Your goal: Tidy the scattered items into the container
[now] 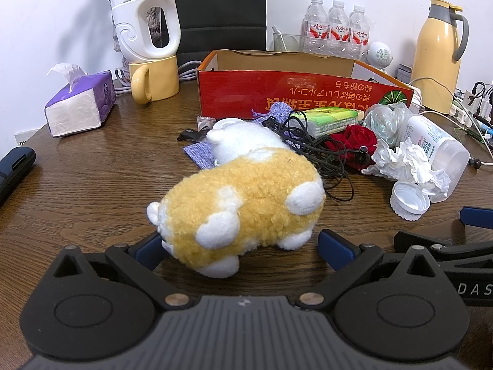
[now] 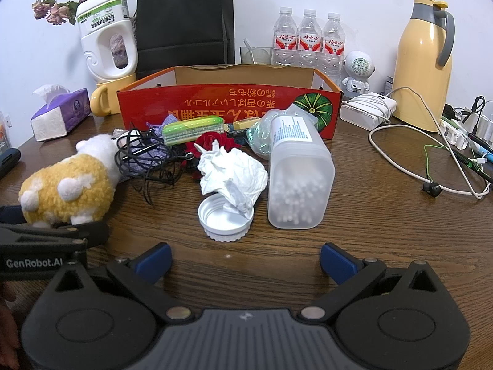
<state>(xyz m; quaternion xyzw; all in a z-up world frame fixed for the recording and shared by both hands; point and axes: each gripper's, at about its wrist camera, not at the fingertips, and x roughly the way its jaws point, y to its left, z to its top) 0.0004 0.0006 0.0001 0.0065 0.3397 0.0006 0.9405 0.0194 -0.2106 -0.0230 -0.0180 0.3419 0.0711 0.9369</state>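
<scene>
A yellow and white plush toy lies on the wooden table between the fingers of my left gripper, which is open; the left fingertip touches it, the right one stands apart. Behind it lie a tangled black cable, a red rose, a green tissue pack and the red cardboard box. My right gripper is open and holds nothing, just short of a white lid. Beyond the lid are crumpled tissue and a cotton swab jar on its side.
A purple tissue box, a yellow mug under a white jug, a black bag, water bottles, a yellow thermos and loose cables ring the table. The left gripper's body shows beside the plush.
</scene>
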